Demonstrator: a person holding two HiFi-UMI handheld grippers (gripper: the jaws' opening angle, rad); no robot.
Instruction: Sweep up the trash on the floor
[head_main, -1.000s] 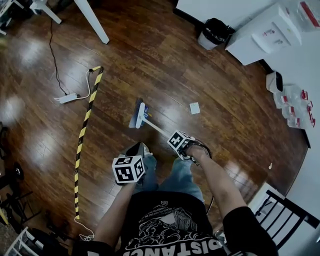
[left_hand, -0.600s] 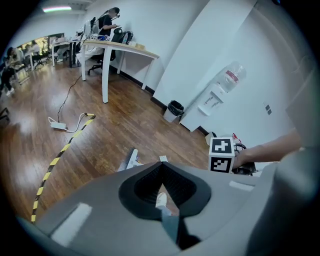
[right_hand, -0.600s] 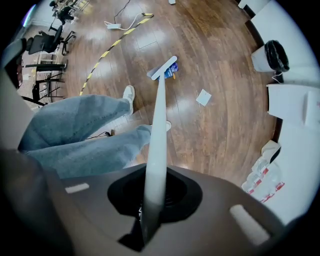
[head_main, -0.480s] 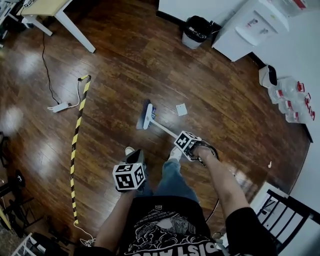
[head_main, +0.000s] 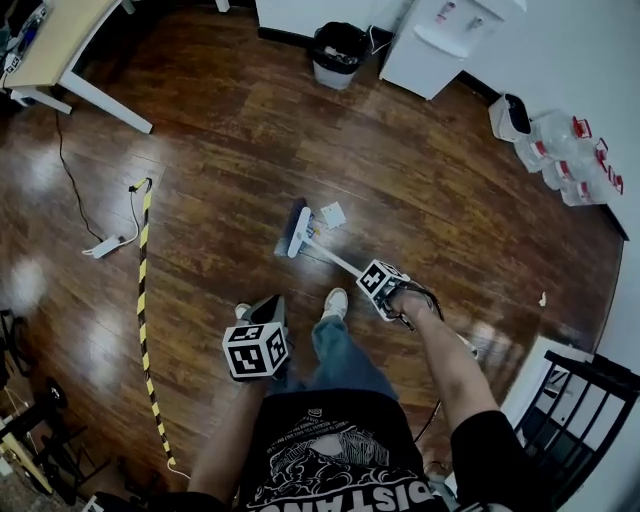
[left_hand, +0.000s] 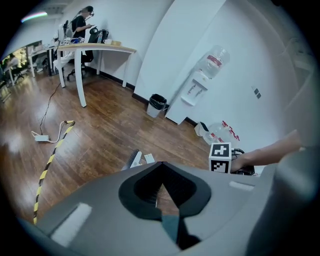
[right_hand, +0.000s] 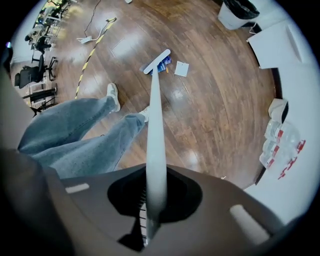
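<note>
We are standing on a dark wooden floor (head_main: 430, 200) and looking steeply down at it. A pale bench (head_main: 55, 40) is standing at the far left. A white water dispenser (head_main: 440, 35) is standing against the far wall, with a black bin (head_main: 337, 50) just beside it. Clear bottles (head_main: 560, 165) are lying along the right wall, and a black chair (head_main: 597, 366) is showing at the lower right. A yellow-and-black strip (head_main: 143, 300) is running along the floor on our left, with a power strip (head_main: 104, 245) and its cord near its far end. Our jeans (right_hand: 80, 135) and pale shoes (head_main: 335, 302) are showing below us.

We are carrying the broom (right_hand: 154, 120) in the right hand-held gripper (right_hand: 154, 175). Its jaws are clamping the pale handle (head_main: 335, 258) near the upper end. The handle is slanting forward and down to the head (head_main: 297, 232), which is resting on the floor ahead of our feet.

The left hand-held gripper (left_hand: 161, 166) is hanging by our left leg. Its jaws are pressing together with nothing between them.

A white square of paper (head_main: 333, 214) is lying on the floor just beside the head, on its right. A small blue bit (right_hand: 163, 64) is sitting against the head, and we cannot tell whether it is trash or a part of the broom. A tiny pale scrap (head_main: 541, 298) is lying well apart from all this, near the right wall.
</note>
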